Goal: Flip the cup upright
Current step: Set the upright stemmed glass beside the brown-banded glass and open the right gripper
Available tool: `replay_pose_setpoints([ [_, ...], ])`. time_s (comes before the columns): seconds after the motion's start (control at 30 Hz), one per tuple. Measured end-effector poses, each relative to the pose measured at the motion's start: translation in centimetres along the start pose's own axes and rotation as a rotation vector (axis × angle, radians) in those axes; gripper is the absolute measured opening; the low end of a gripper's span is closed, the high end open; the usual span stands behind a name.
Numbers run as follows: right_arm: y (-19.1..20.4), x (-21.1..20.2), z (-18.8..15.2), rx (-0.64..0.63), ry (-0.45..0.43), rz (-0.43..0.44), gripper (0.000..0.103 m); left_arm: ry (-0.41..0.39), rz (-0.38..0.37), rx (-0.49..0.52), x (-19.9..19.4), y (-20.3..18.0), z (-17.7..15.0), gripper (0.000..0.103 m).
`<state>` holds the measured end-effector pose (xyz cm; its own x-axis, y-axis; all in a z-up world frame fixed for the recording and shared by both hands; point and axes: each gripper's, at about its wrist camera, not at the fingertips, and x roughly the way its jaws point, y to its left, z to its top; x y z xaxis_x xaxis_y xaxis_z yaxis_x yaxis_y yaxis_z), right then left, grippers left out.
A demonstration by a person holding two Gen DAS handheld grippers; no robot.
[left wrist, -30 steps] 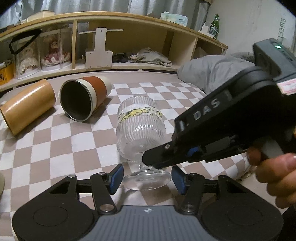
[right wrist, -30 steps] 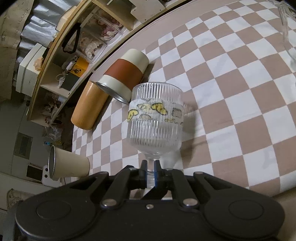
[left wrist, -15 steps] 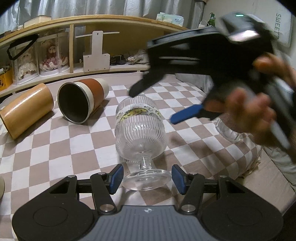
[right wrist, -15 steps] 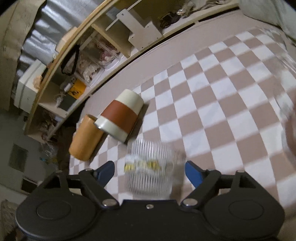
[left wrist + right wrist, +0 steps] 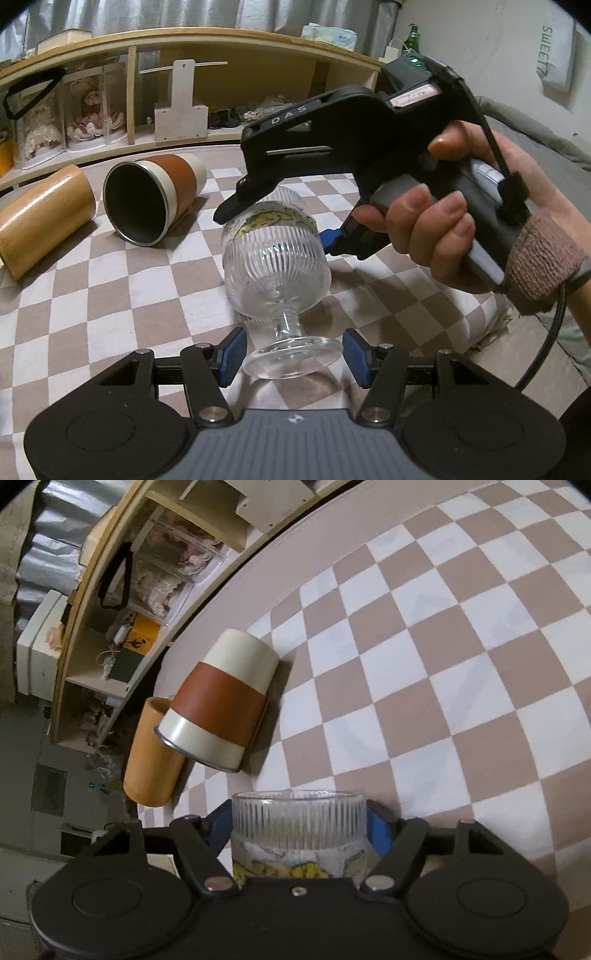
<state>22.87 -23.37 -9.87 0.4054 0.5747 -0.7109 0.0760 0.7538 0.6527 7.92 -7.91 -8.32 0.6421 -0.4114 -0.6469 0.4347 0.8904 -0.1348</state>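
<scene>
A ribbed glass goblet (image 5: 277,266) with a yellow printed band stands upright on its foot on the checkered cloth. My left gripper (image 5: 291,356) is open, its blue pads either side of the goblet's foot without touching it. My right gripper (image 5: 299,827) straddles the goblet's bowl (image 5: 299,823) from above, its blue pads at both sides of the rim; contact is not clear. In the left wrist view the right gripper (image 5: 280,221) is held by a hand over the goblet.
A brown-and-cream tumbler (image 5: 151,199) lies on its side at the back left, also in the right wrist view (image 5: 218,709). An orange cup (image 5: 40,218) lies beside it. A wooden shelf (image 5: 184,48) runs along the back. A grey cushion (image 5: 524,125) is at right.
My right gripper let go of the goblet's stem, opened, rose and came down over the bowl's rim. The goblet stays upright. My left gripper has not moved.
</scene>
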Motion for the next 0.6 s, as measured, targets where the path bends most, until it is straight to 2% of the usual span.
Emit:
replay_pose_setpoints([
  [0.13,0.0,-1.2,-0.8,-0.020,-0.048,0.004,0.073,0.002,-0.013,0.010,0.1,-0.3,-0.2,0.060],
  [0.2,0.7,-2.4,-1.3,-0.064,-0.080,-0.009,0.073,0.015,-0.013,0.016,0.3,-0.5,-0.3,0.062],
  [0.27,1.2,-3.6,-1.8,-0.106,-0.116,-0.019,0.073,0.041,-0.018,0.010,0.5,-0.6,-0.4,0.068],
  [0.4,1.9,-6.3,-3.2,-0.187,-0.212,-0.047,0.073,0.040,-0.035,0.017,0.1,-1.0,-0.7,0.069],
  [0.6,2.6,-9.3,-5.2,-0.316,-0.372,-0.162,0.072,-0.003,-0.048,0.019,-0.8,-1.2,-0.6,0.069],
])
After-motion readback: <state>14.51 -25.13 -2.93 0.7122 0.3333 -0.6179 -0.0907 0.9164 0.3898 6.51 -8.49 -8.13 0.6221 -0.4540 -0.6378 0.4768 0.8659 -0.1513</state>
